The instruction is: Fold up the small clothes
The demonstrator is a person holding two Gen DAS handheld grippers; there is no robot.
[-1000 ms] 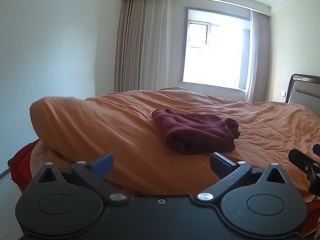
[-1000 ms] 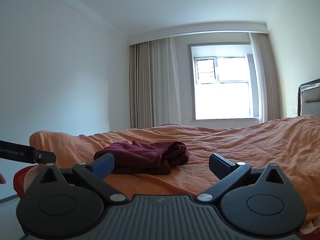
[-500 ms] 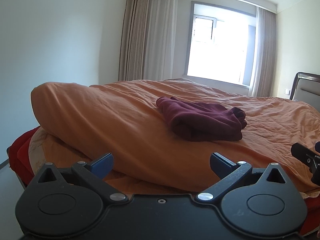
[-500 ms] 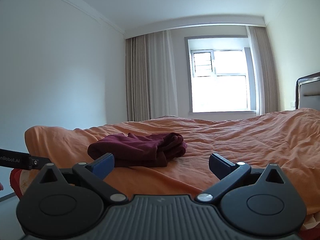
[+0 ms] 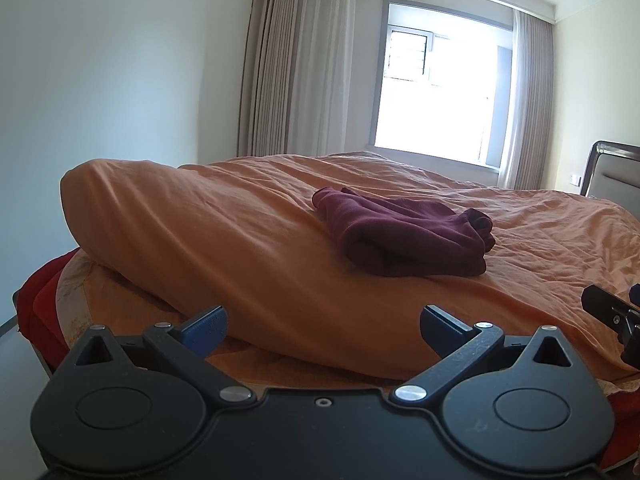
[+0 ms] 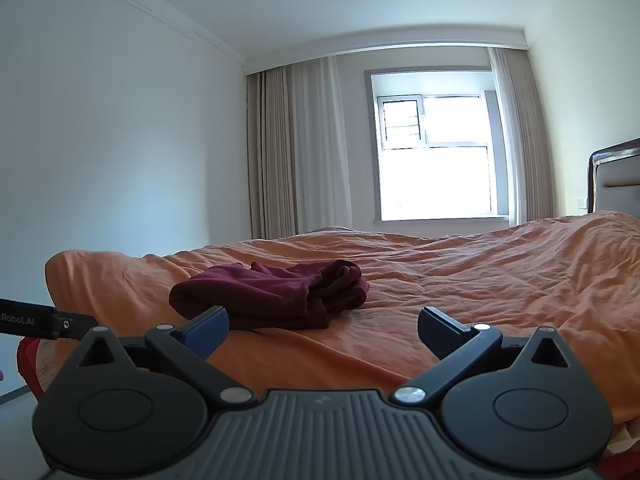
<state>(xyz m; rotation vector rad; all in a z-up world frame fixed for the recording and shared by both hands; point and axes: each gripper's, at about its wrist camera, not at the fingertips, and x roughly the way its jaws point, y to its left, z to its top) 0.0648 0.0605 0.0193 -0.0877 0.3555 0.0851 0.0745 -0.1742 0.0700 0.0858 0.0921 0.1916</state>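
Observation:
A dark maroon garment lies folded into a thick bundle on the orange duvet; the right wrist view shows the same garment left of centre. My left gripper is open and empty, held at the bed's near edge, well short of the garment. My right gripper is open and empty too, low over the duvet with the garment just beyond its left finger. Part of the right gripper shows at the left wrist view's right edge.
The duvet bulges into a rolled hump at the left. Red bedding hangs below it at the bed's corner. A headboard stands at the right, a curtained window behind the bed, a white wall on the left.
Both grippers have tilted down and drawn slightly nearer the bed, so the garment sits lower and larger in both views. Both jaws stay open. The garment has not moved.

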